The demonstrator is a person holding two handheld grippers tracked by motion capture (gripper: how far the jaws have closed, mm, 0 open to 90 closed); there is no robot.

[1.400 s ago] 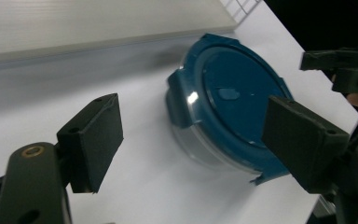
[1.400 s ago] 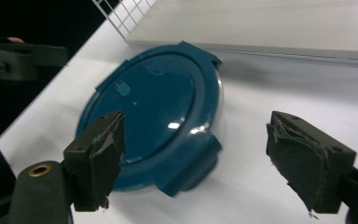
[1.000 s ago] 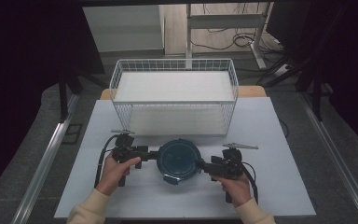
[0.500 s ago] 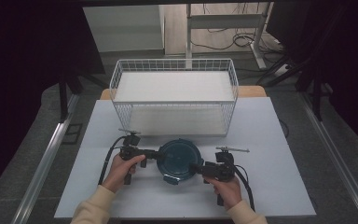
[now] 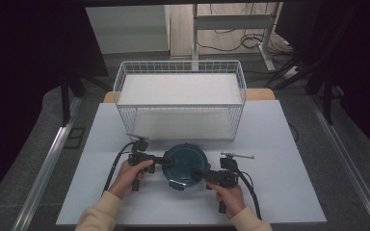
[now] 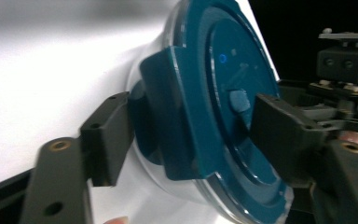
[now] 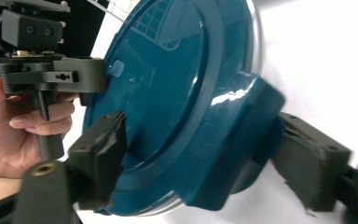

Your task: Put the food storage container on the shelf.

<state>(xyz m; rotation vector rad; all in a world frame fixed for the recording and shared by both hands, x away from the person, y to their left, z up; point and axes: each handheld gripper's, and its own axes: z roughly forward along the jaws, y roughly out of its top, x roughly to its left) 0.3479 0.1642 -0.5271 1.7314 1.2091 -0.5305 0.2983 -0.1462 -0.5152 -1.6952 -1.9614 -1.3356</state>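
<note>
A round clear container with a dark teal lid [image 5: 185,163] sits on the white table [image 5: 289,144] near its front. My left gripper [image 5: 166,162] comes at it from the left. Its jaws have just been closing and now pinch the lid's left clip [image 6: 172,116], one pad under the clip and one on the lid top; the left gripper [image 6: 193,126] lies level. My right gripper [image 5: 200,172] reaches in from the right. Its jaws have closed a little and hold the right clip [image 7: 242,126] between them, the right gripper [image 7: 203,140] lying level too.
A white wire basket [image 5: 180,105] with a white liner stands just behind the container, across the table's middle. Cables trail from both grippers toward the front edge. The person's hand on the left gripper [image 7: 46,74] appears across the lid.
Both hands have sunk a little and drawn in toward the lid's two sides. The container has stayed where it was.
</note>
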